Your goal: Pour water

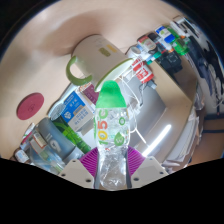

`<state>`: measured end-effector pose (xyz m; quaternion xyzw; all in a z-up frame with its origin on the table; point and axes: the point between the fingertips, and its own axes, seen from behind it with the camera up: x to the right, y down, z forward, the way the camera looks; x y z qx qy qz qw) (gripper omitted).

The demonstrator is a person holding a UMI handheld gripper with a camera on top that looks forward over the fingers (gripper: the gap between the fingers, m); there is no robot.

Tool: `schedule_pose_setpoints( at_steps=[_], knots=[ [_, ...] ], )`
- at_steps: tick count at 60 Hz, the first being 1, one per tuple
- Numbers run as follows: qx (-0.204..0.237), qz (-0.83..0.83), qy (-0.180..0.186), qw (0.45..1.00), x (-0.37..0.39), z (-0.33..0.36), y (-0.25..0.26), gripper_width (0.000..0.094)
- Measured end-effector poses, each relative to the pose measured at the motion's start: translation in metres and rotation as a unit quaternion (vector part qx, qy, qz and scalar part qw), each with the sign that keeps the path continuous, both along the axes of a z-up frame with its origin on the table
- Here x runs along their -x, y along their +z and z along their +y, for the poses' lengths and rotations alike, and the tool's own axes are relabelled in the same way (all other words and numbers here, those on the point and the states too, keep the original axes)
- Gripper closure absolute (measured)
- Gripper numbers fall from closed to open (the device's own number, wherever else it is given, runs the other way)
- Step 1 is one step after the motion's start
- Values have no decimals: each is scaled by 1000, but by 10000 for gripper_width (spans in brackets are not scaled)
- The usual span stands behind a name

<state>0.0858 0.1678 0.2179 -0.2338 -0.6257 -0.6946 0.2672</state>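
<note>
A clear plastic water bottle point(111, 140) with a green and white label stands upright between my fingers, its lower body crumpled. My gripper point(111, 168) is shut on it, and the purple pads point(92, 160) press its sides from left and right. Beyond the bottle's top sits a large beige mug point(93, 60) with a loop handle on its left side, lying tilted on the light table point(35, 60). The bottle's cap is hidden behind the label's green top.
A small red round object point(32, 104) lies on the table to the left. A blue and white packet point(68, 120) sits just left of the bottle. Several boxes and packets point(160, 45) crowd the far right, with white cables point(140, 95) nearby.
</note>
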Motion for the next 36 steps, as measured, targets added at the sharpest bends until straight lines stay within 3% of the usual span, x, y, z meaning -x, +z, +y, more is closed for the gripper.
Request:
schedule_pose_setpoints(
  at_steps=[18, 26, 32, 36],
  knots=[
    [-8, 3, -15, 1000, -4, 7, 11, 571],
    [-20, 136, -21, 990, -18, 5, 23, 571],
    [-28, 377, -22, 926, -39, -2, 21, 573],
    [-26, 558, -29, 829, -53, -7, 1, 572]
  ],
)
